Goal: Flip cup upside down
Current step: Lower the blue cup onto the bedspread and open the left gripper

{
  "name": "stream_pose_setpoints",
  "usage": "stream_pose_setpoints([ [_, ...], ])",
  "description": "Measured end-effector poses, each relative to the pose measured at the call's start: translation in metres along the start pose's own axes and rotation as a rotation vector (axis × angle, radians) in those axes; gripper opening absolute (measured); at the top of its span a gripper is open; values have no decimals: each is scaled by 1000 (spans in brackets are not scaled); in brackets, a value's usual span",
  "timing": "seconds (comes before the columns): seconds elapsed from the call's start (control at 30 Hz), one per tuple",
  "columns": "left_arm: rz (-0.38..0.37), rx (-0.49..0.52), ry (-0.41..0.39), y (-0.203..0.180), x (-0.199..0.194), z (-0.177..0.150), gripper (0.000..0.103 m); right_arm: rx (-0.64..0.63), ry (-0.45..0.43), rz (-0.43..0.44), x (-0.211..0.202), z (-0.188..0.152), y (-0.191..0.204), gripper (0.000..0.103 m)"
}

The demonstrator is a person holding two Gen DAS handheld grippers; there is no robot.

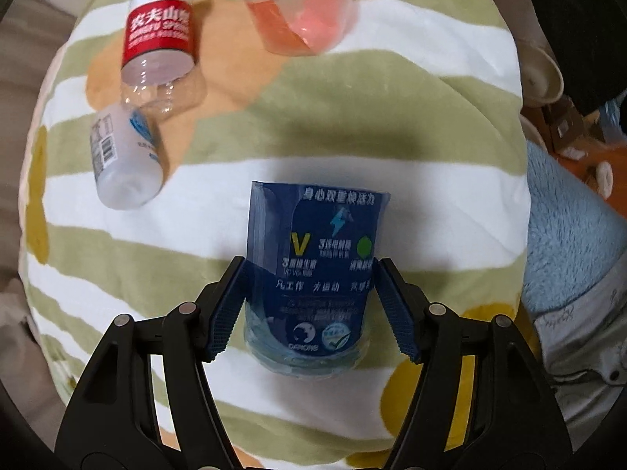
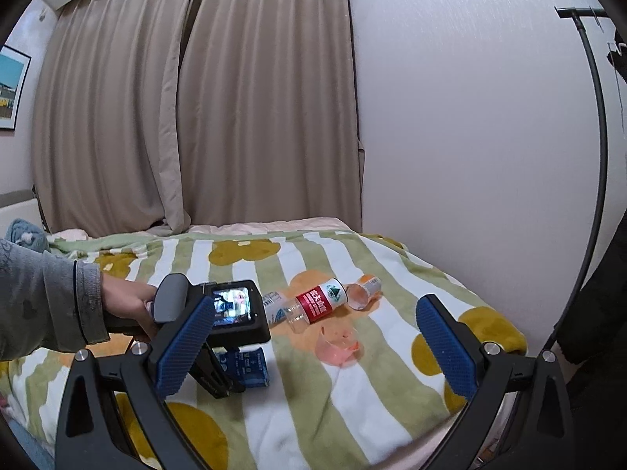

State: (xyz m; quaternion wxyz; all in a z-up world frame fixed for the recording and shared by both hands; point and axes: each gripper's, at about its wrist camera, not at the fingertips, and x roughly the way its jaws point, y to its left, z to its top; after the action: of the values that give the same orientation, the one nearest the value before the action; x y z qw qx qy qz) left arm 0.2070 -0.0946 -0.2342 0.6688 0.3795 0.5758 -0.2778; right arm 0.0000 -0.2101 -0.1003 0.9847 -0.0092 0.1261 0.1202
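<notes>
A blue cup (image 1: 313,274) cut from a labelled bottle stands on the striped blanket (image 1: 392,117), its cut rim facing away from the camera. My left gripper (image 1: 311,305) has its blue pads (image 1: 225,309) on both sides of the cup, touching or nearly touching it. In the right wrist view the same cup (image 2: 250,366) shows under the left gripper, held by a hand. My right gripper (image 2: 317,352) is open and empty, raised above the blanket (image 2: 392,411) near its front.
A red-labelled cut bottle (image 1: 158,35), a white cut bottle (image 1: 125,156) and a pink clear cup (image 1: 301,19) lie farther back on the blanket. A light blue fleece (image 1: 568,235) lies right. A white wall (image 2: 470,117) and curtains (image 2: 196,98) stand behind the bed.
</notes>
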Motion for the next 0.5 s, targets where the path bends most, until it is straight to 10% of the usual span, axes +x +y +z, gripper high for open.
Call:
stream_pose_setpoints([
  [0.1,-24,-43,-8,6,-4,-3,103,1,12,12,2,-1,1,102],
  [0.5,8,-352,-303,18,-79,-83,103,-236,104,255,58,36,0,102],
])
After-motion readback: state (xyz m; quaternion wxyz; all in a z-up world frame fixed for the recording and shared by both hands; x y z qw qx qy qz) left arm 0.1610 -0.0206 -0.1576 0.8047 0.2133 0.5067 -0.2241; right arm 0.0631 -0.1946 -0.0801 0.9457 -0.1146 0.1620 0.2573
